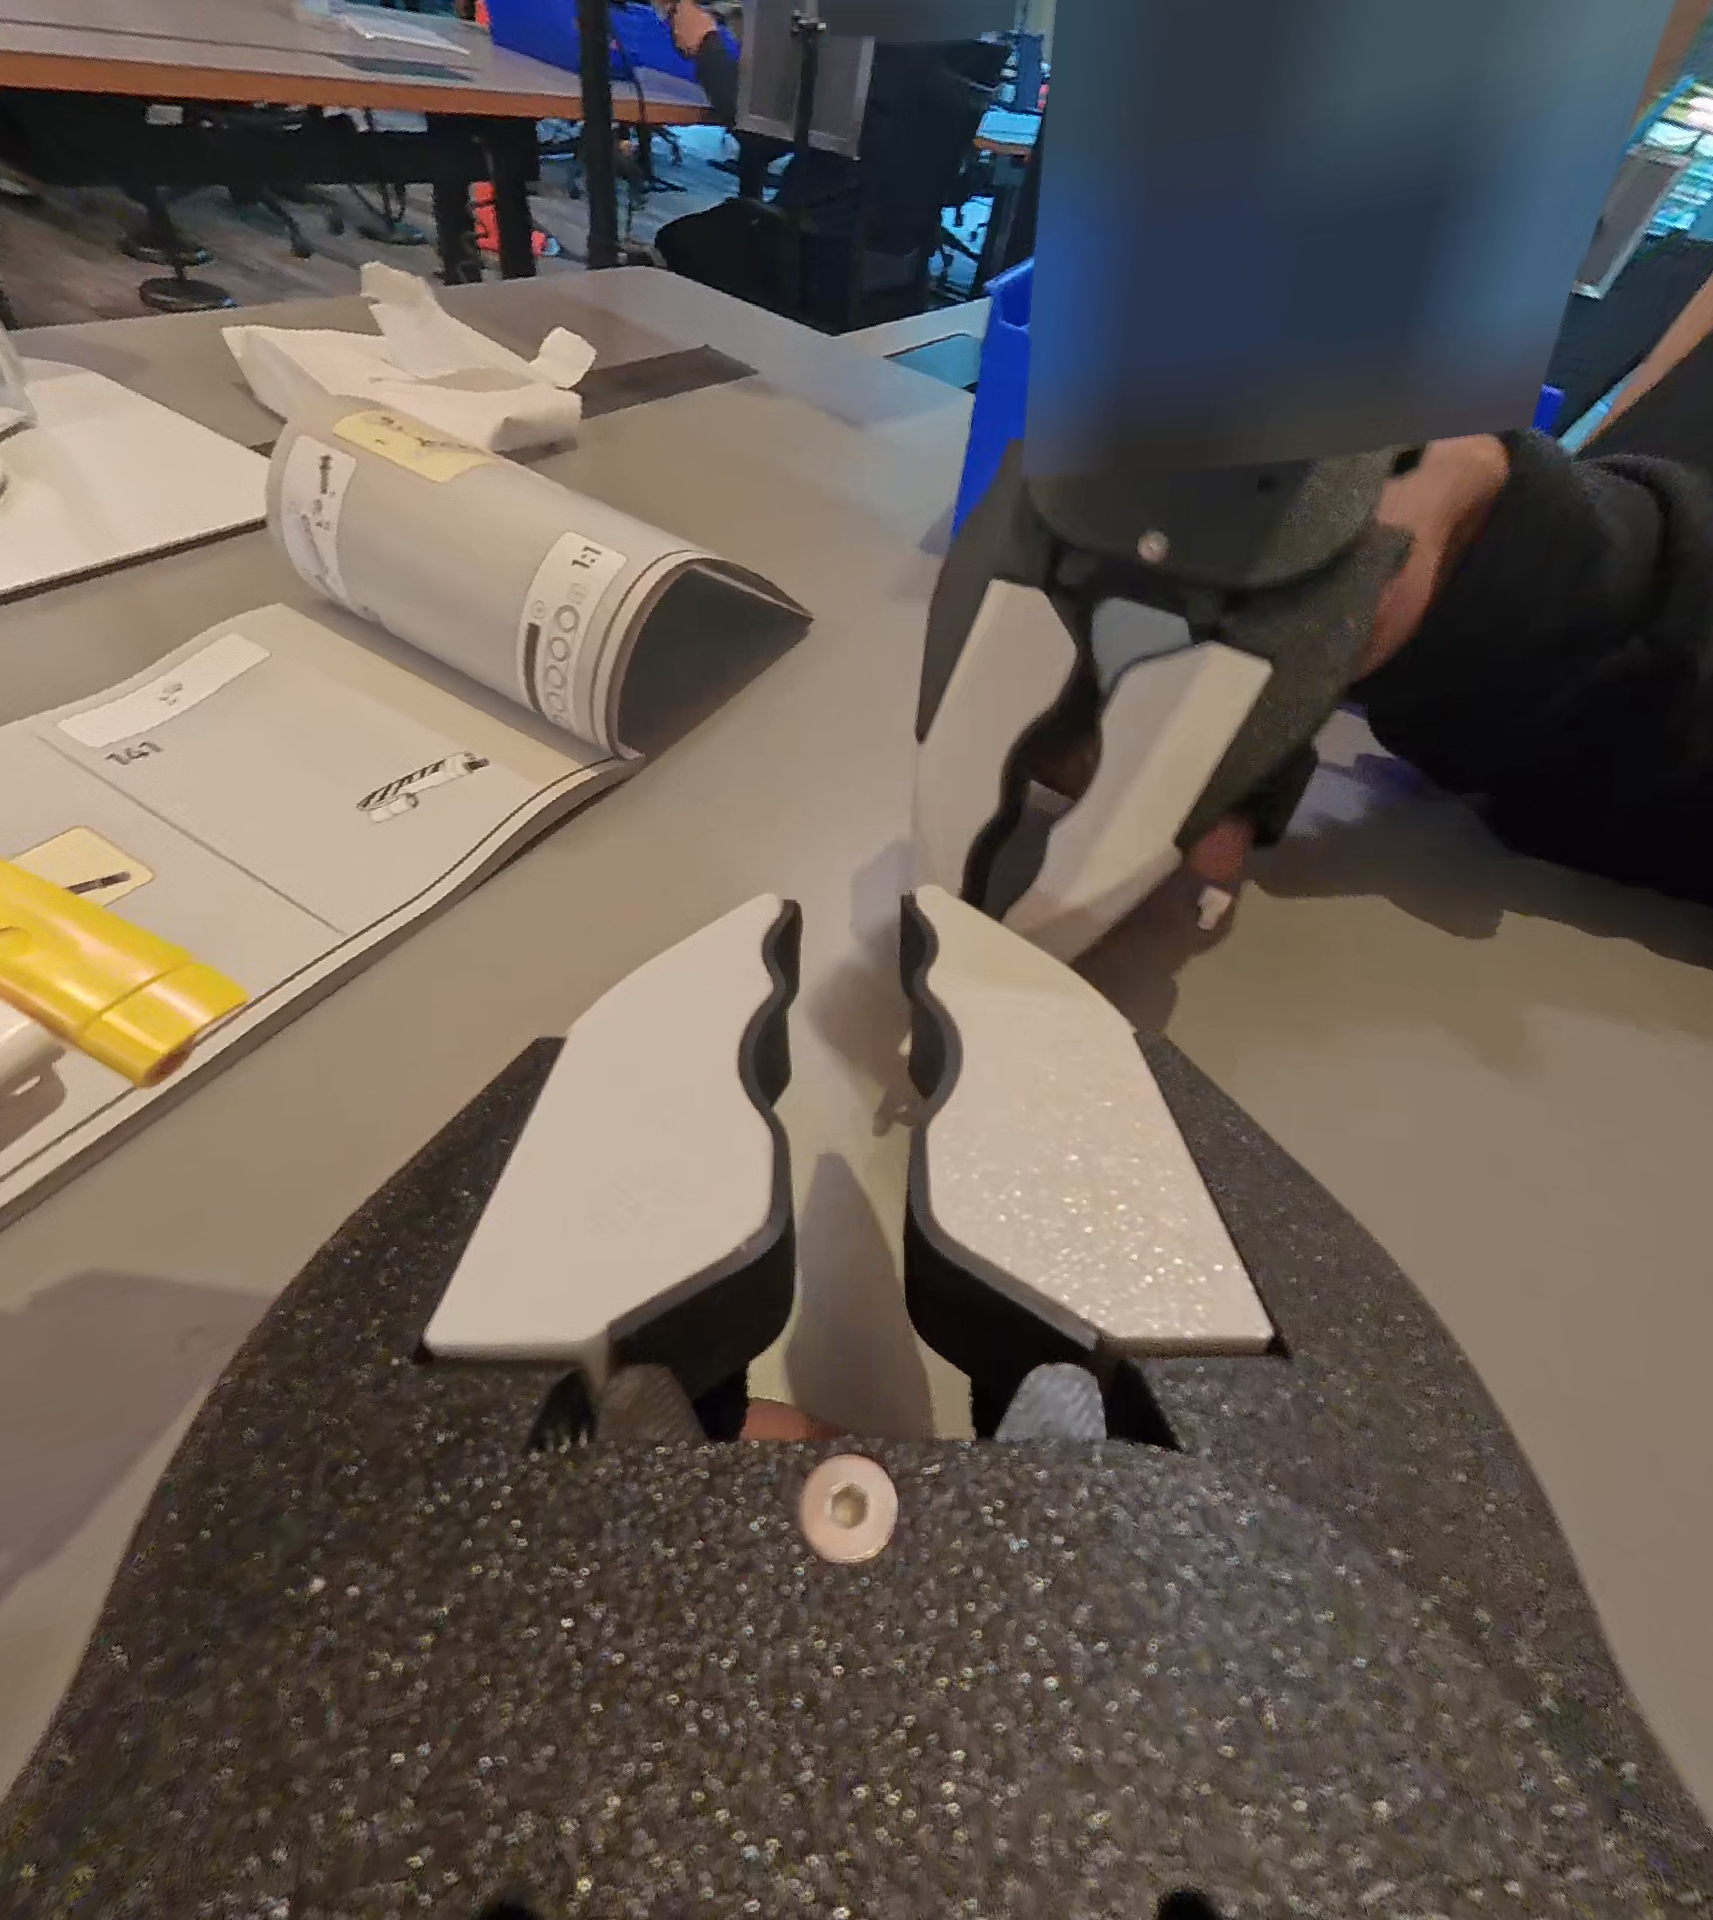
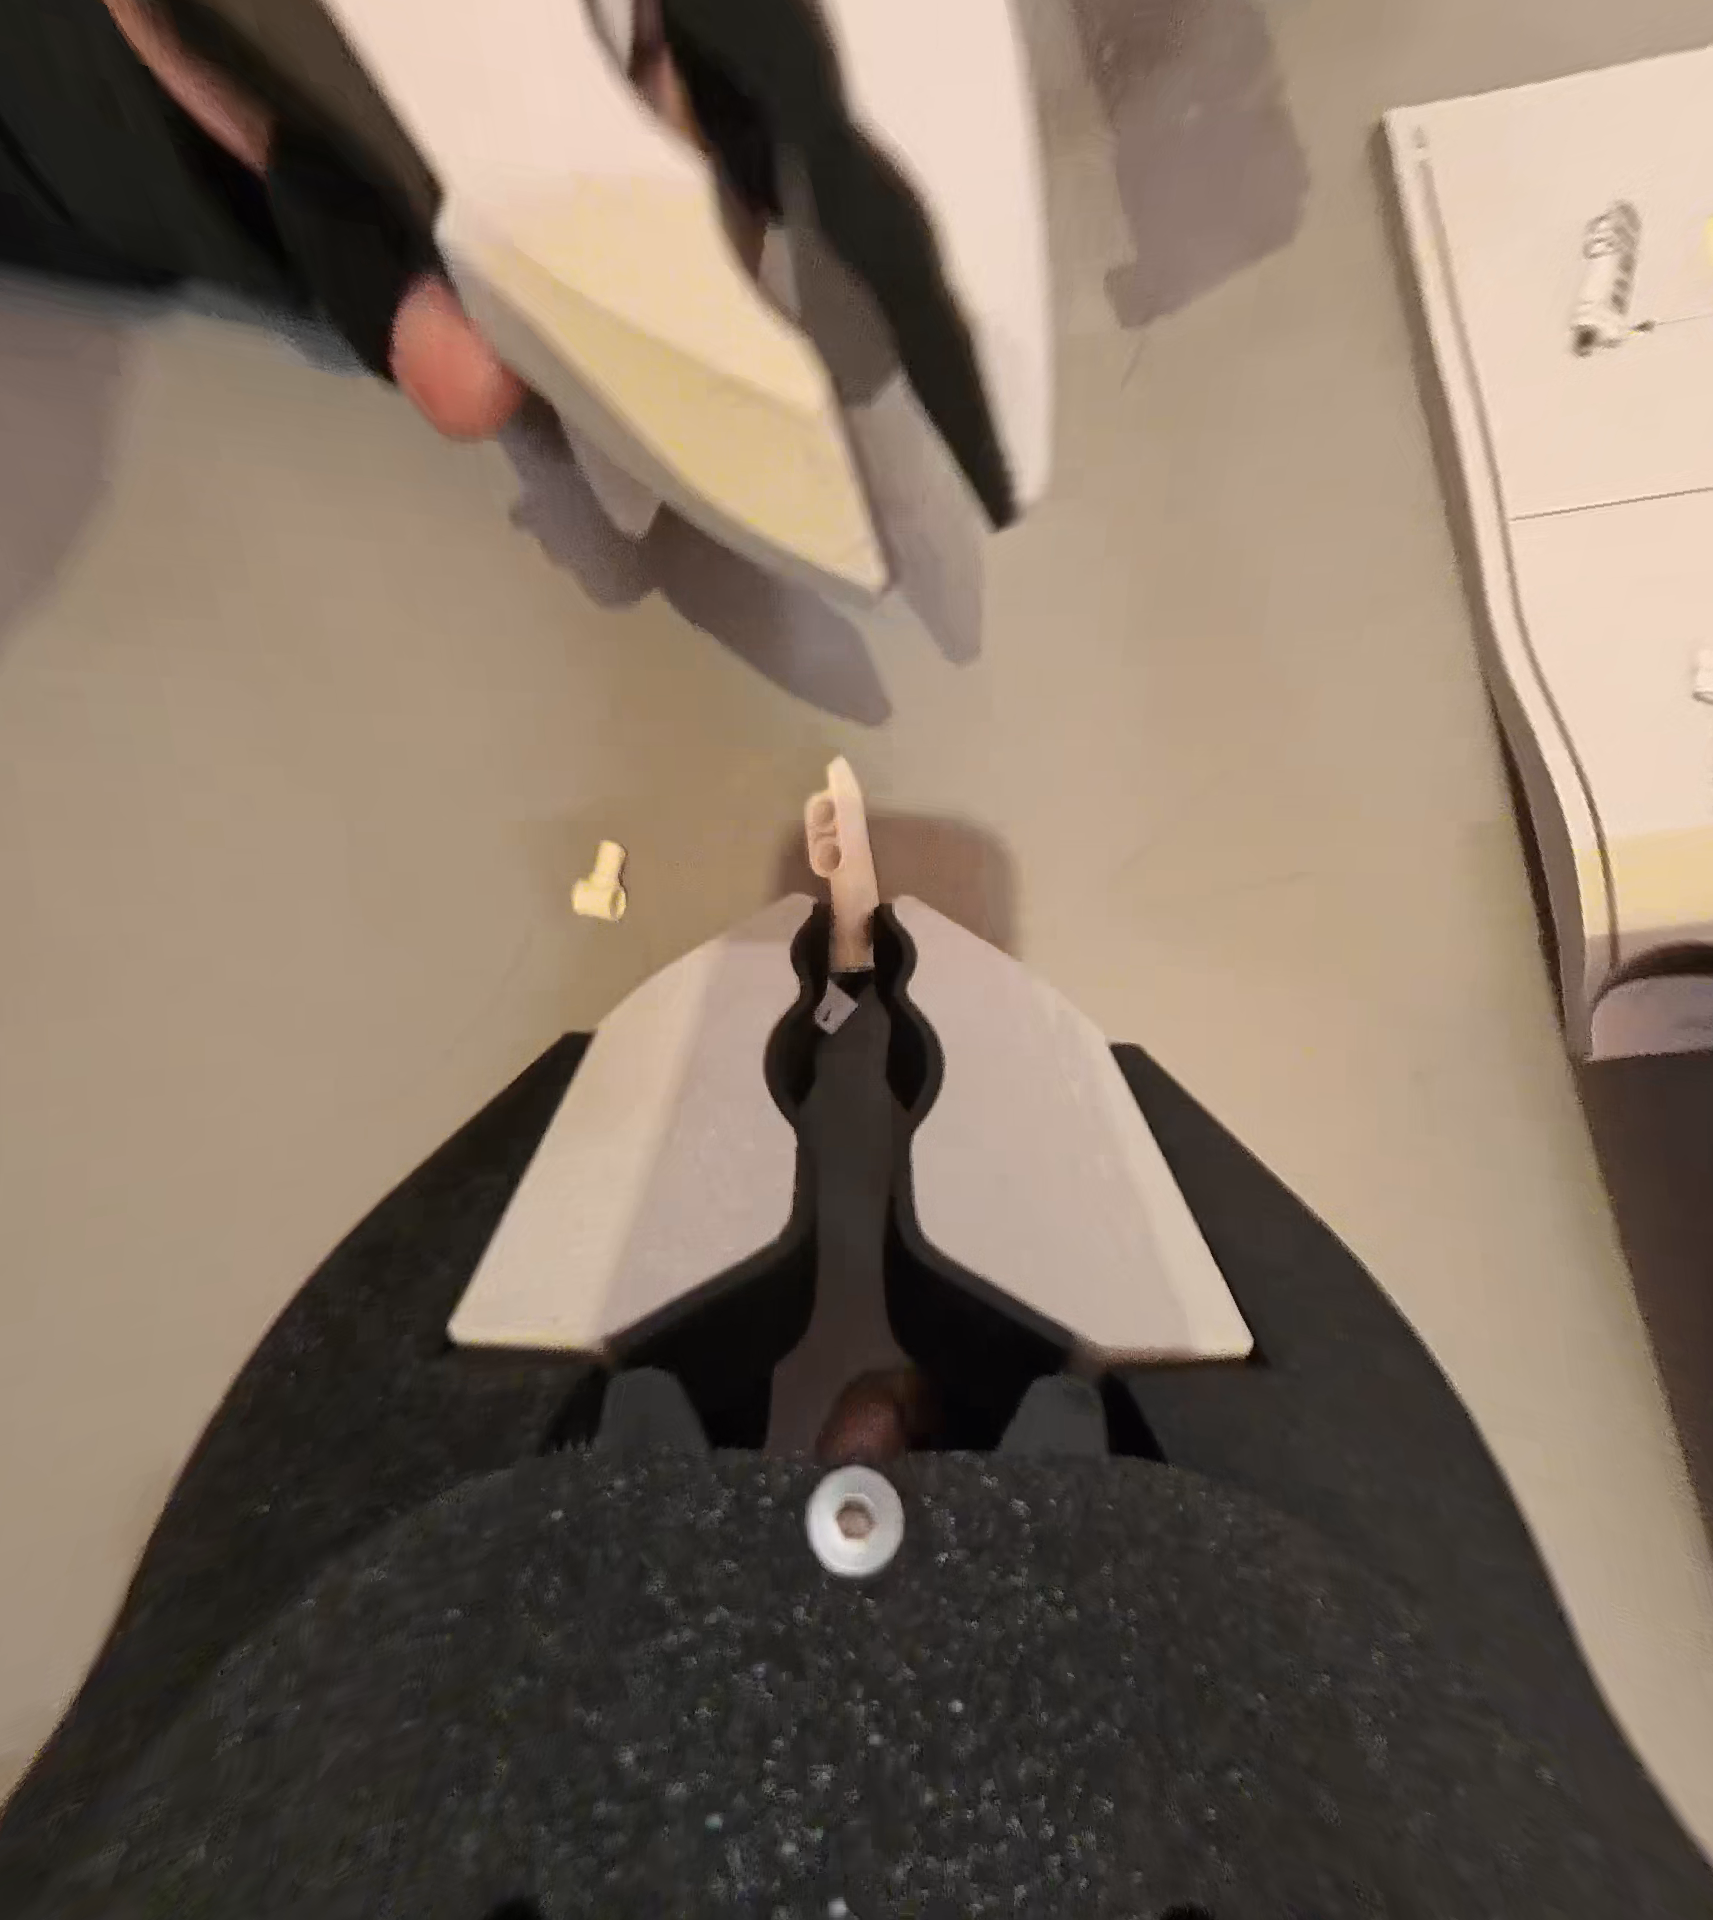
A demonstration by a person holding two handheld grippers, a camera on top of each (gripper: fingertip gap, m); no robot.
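An open instruction booklet [image 1: 239, 790] with printed diagrams lies at the left, a yellow piece [image 1: 52, 956] on it. The left gripper [image 1: 850, 925] hangs with jaws apart and bare. Only the right wrist view shows the right gripper [image 2: 847, 920] clamped on a cream slotted piece [image 2: 841, 852], with a small cream connector [image 2: 600, 883] on the table [image 2: 208, 831] just beside.

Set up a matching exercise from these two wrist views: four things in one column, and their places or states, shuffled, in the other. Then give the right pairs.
Things
1. Thin cream plastic strip with two holes
2. Small cream T-shaped plastic connector
3. Grey instruction booklet
4. Yellow plastic piece

Places or states
A. Lying loose on the grey tabletop
B. Resting on the open page
C. Clamped at the right gripper's fingertips
D. Open on the table, far pages curled over

Pairs: 1-C, 2-A, 3-D, 4-B
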